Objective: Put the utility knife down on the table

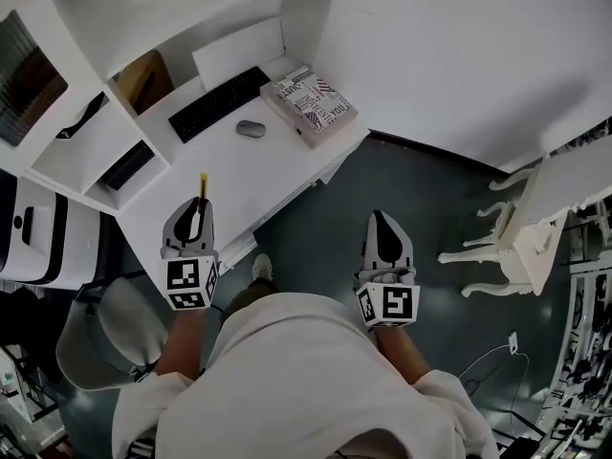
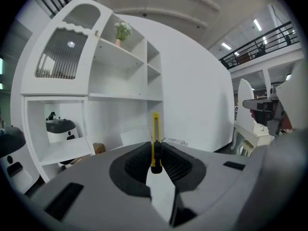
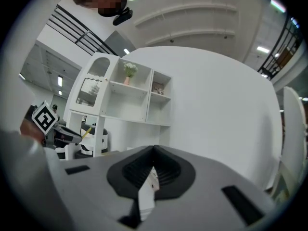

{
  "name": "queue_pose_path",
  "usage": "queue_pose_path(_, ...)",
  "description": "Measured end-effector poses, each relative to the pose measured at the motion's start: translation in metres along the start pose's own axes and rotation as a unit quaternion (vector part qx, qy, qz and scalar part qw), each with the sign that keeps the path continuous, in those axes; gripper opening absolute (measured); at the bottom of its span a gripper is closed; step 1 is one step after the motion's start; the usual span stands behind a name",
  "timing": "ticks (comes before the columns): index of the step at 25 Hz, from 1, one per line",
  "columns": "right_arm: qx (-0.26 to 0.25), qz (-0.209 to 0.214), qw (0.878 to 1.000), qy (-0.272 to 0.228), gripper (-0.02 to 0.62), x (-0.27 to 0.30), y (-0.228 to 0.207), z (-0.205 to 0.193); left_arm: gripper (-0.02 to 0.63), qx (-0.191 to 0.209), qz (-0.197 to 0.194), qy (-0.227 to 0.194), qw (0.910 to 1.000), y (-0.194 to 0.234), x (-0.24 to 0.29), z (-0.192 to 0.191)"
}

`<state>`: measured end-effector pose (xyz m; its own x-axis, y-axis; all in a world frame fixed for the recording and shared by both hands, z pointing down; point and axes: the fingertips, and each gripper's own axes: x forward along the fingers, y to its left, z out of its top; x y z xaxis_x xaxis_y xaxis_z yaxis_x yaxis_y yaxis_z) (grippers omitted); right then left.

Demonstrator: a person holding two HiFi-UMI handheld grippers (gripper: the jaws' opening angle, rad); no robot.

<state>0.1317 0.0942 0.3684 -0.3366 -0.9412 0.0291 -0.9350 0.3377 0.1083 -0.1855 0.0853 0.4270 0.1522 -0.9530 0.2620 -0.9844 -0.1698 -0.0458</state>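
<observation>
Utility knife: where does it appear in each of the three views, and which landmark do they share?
Head view: knife lower left, in the left gripper.
Left gripper view: knife at centre, upright between the jaws.
Right gripper view: knife far left, small.
Shared landmark: white shelf.

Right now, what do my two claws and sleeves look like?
Left claw and right claw: matching grey shells, black ribbed pads narrowing to a tip. Each carries a white cube with black square markers. The top is pale and loose.
</observation>
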Motion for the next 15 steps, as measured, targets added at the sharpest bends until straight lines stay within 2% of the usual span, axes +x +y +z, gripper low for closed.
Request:
queue_pose_path(8, -0.002, -0.022, 1.000, 0.009, 0.003, 0.090, -0.002, 0.002, 0.063, 0.016, -0.047, 0.031, 0.9983, 0.025, 0.094, -0.003)
queue_pose_path(15, -0.003, -0.028, 1.000, 0.013, 0.003, 0.134, 0.000, 0.002, 0.063, 0.023, -0.072, 0.047, 0.9960, 0.033, 0.144, -0.007)
